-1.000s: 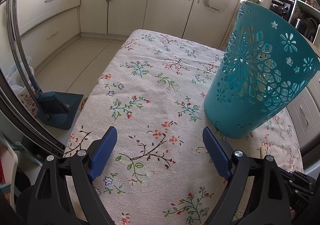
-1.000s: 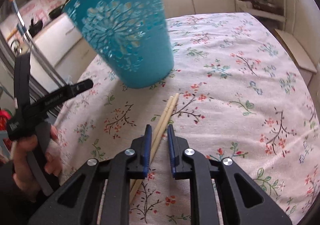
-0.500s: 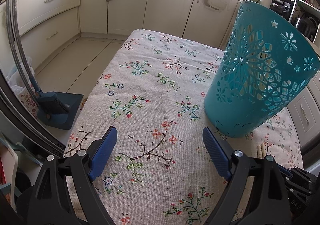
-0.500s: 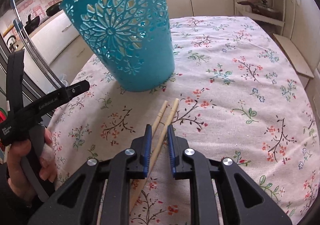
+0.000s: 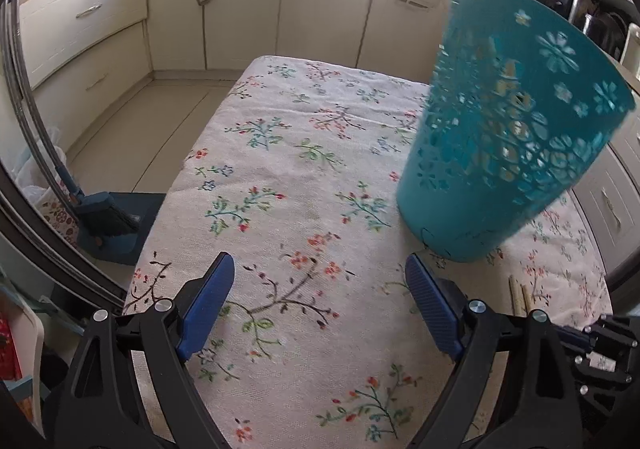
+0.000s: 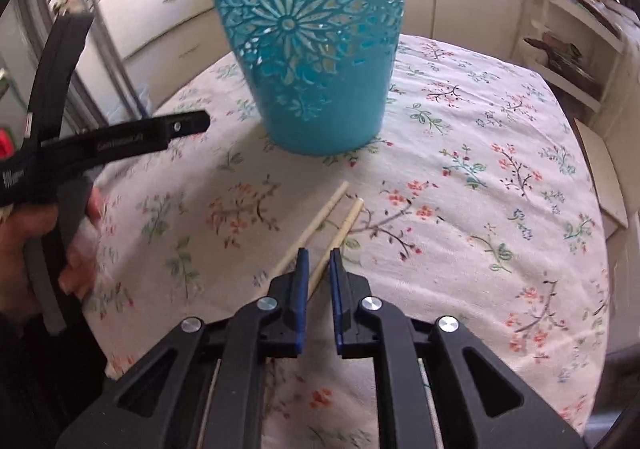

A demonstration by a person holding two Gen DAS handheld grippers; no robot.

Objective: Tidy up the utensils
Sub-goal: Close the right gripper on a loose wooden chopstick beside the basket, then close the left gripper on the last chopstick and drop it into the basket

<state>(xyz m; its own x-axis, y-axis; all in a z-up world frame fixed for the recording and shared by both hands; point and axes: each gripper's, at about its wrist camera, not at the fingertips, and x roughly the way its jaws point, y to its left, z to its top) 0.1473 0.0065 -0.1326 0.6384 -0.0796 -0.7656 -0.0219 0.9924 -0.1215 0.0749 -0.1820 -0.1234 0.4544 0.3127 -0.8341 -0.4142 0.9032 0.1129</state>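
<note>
Step in hand, as I read it: get the chopsticks up off the counter (image 6: 500,233) and into the teal basket (image 6: 308,49). Basket stands upright straight ahead of the right gripper (image 6: 318,261), beyond the sticks' far tips and apart from them; tall, tapering to its base, walls pierced with flower cut-outs, so slim ends could poke through — best enter from above the rim, sticks near vertical. Right jaws have just been closing and now stand nearly together: one chopstick (image 6: 344,227) runs between them, the other chopstick (image 6: 316,219) lies just outside the left pad; whether the pads pinch yet I cannot tell. Both are pale, thin, round and liable to roll. Left gripper (image 5: 320,289), jaws wide apart and empty, hovers over bare floral cloth, basket ahead to its right.
</note>
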